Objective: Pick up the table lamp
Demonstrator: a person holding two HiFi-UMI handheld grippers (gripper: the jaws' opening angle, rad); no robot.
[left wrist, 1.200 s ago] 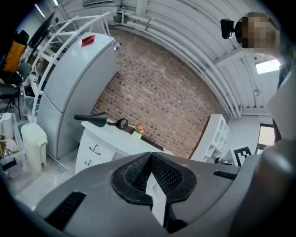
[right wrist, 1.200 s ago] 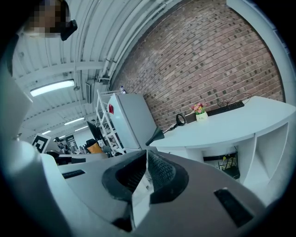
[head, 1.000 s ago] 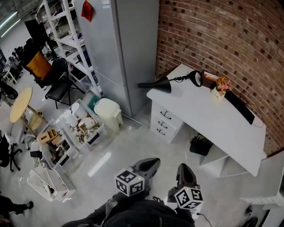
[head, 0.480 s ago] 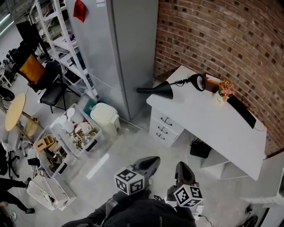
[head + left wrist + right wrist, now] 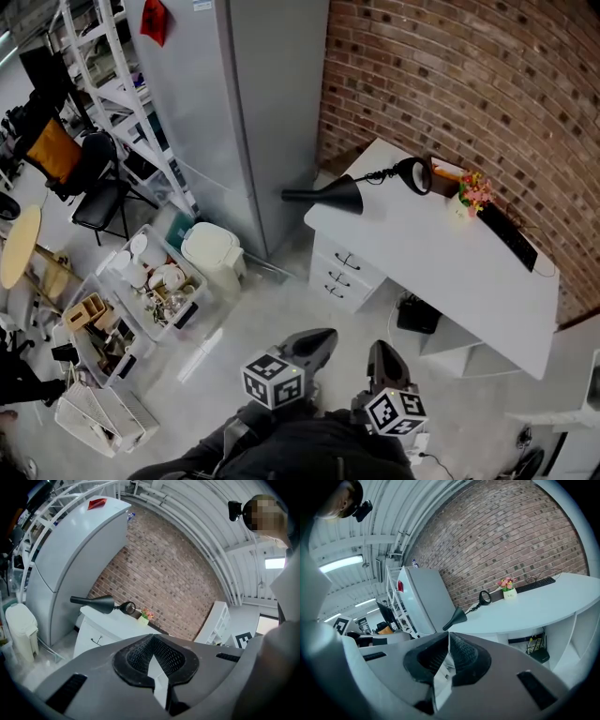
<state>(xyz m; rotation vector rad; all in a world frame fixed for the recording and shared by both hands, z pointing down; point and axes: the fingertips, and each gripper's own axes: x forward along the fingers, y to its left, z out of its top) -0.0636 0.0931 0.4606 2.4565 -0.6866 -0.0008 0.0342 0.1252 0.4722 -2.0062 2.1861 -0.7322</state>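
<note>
Both of our grippers are down low in the head view, well apart from the white desk [image 5: 469, 272]. The left gripper [image 5: 322, 341] has its jaws pressed together with nothing between them. The right gripper [image 5: 383, 353] is the same: jaws together, nothing held.

The table lamp [image 5: 352, 192] is on the desk, at the desk's left end, close to the corner. It lies far ahead of both pairs of jaws, across the open floor. We think we must walk up to the desk before we can grab it.

The lamp's long line runs side to side along that end of the desk. Its black cone sticks out past the desk's edge, and the thin tip points away from the desk, toward the tall grey fridge [image 5: 234, 103]. Its round black end sits further in, near the little flower pot [image 5: 466, 194] by the brick wall [image 5: 469, 84].

Neither hand looks much nearer. The cone end is more in front of our left gripper, the round end more in front of our right.
</note>
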